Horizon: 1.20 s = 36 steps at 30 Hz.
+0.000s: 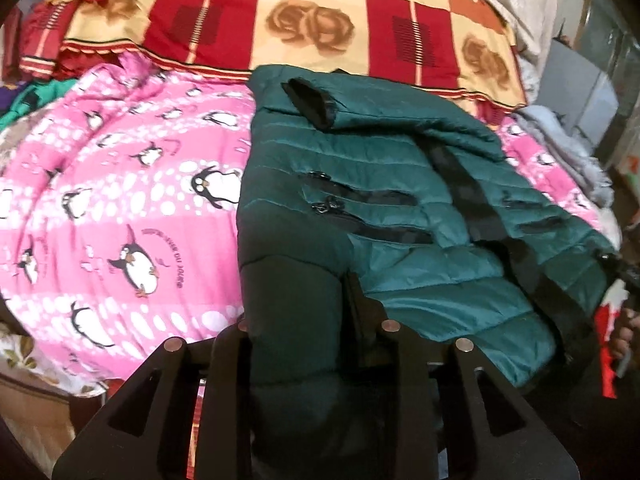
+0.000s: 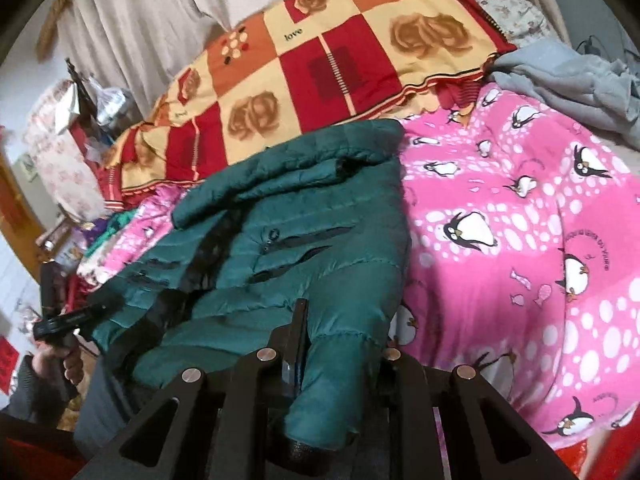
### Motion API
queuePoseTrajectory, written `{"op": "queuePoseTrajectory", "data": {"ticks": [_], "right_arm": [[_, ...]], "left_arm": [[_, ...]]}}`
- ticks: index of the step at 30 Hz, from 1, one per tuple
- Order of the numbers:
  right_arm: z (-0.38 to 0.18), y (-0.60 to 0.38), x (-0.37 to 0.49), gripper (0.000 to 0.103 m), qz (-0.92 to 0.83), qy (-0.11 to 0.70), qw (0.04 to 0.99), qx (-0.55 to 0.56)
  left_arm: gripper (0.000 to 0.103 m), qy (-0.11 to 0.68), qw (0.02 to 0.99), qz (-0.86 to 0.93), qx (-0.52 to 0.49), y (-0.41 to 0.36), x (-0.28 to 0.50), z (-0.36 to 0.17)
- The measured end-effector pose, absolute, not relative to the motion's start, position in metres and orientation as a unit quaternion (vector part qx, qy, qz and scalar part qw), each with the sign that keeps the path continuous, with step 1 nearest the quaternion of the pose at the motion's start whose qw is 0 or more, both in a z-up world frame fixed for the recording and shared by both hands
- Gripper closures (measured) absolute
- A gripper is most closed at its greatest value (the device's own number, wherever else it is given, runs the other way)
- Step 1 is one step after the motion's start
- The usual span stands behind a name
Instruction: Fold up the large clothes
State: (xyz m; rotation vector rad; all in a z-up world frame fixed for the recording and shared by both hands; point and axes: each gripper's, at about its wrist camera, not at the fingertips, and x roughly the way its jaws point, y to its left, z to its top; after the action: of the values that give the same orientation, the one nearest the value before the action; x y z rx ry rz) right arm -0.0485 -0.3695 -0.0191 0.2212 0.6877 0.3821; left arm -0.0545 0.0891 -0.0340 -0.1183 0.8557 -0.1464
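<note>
While both claws have hold of the near edge of the green puffer jacket (image 1: 400,184), the fold will go best if the two hands carry that edge together, level and at one pace, toward the collar end so the quilted body doubles over without bunching. The left claw (image 1: 304,312) is clamped on a thick dark fold of the jacket; the right claw (image 2: 320,344) is pinched shut on the hem at the other corner. One jacket lies on the bed, spread across the pink penguin blanket (image 1: 120,184), its far end near the red and yellow checked quilt (image 1: 320,20), with one sleeve cuff (image 1: 310,100) folded in on top. I count two claws, one jacket, one pink blanket, one checked quilt, and one grey cloth (image 2: 560,76) at the side.
</note>
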Motion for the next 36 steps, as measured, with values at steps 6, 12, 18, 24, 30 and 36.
{"op": "queuePoseTrajectory", "data": {"ticks": [6,12,18,24,30,36], "right_arm": [[-0.018,-0.368,-0.052,0.087,0.179,0.329,0.921,0.103],[-0.018,-0.367,-0.055,0.087,0.182,0.324,0.922,0.109],[-0.016,-0.359,-0.059,0.087,0.176,0.320,0.928,0.075],[-0.015,-0.358,-0.059,0.087,0.175,0.319,0.929,0.067],[-0.016,-0.356,-0.058,0.087,0.170,0.324,0.929,0.059],[-0.016,-0.354,-0.058,0.087,0.162,0.331,0.928,0.052]], "left_arm": [[0.079,0.415,0.906,-0.044,-0.070,0.089,-0.054,-0.038],[0.079,0.418,0.906,-0.029,-0.064,0.085,-0.053,-0.038],[0.079,0.420,0.905,-0.023,-0.063,0.084,-0.053,-0.039],[0.079,0.422,0.904,-0.021,-0.064,0.084,-0.053,-0.039],[0.079,0.424,0.903,-0.020,-0.065,0.084,-0.053,-0.040],[0.079,0.425,0.902,-0.020,-0.066,0.085,-0.053,-0.041]]}}
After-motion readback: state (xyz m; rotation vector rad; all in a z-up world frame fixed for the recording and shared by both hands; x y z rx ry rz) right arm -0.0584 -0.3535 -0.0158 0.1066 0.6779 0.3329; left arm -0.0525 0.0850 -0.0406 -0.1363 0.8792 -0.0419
